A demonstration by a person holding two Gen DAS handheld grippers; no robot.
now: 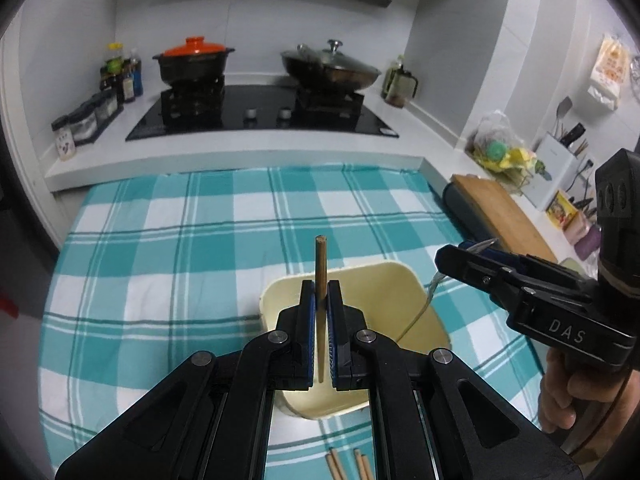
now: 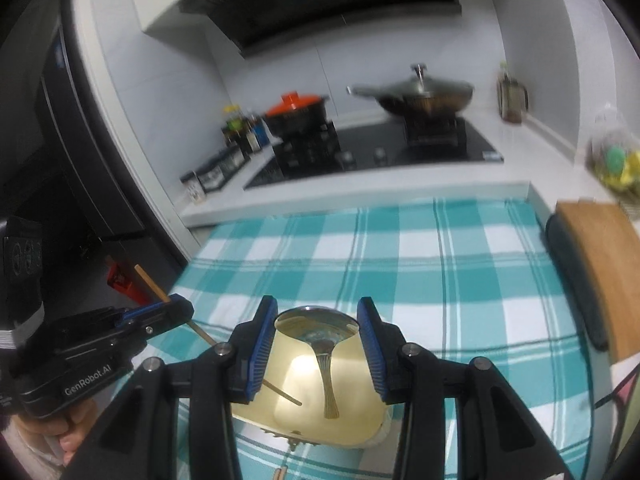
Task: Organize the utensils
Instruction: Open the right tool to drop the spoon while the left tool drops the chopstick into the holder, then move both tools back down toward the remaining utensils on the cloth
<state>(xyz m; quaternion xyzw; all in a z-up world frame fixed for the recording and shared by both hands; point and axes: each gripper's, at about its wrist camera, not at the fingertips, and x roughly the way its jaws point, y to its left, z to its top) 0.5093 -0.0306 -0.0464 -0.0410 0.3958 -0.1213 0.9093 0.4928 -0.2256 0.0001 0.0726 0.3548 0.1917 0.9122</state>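
Wooden chopstick [image 1: 320, 276] stands pinched between the blue pads of my left gripper [image 1: 320, 300], upright, its lower end hanging inside the cream container [image 1: 400, 280] and its top rising clear above the rim. From the right wrist view the same chopstick [image 2: 149, 280] slants through that gripper [image 2: 176, 312], its lower part showing through the pale container wall [image 2: 360, 400]. A metal spoon [image 2: 326, 360] sits in the container, bowl up near the far rim, handle running down toward me.

My right gripper [image 2: 316, 320] is spread wide in its own view, one finger on either side of the container and the spoon. In the left wrist view that gripper [image 1: 460, 256] hovers over the container's right rim, and the spoon's handle [image 1: 428, 300] curves down from it into the container; whether the pads touch the spoon I cannot tell.

More wooden chopsticks [image 1: 348, 466] lie on the teal checked cloth [image 1: 160, 260] near its front edge, just in front of the container. A wooden cutting board [image 1: 500, 208] lies along the cloth's right edge. Beyond the far edge is the black hob [image 1: 260, 116] with an orange-lidded pot [image 1: 194, 60] and a lidded wok [image 1: 332, 68].
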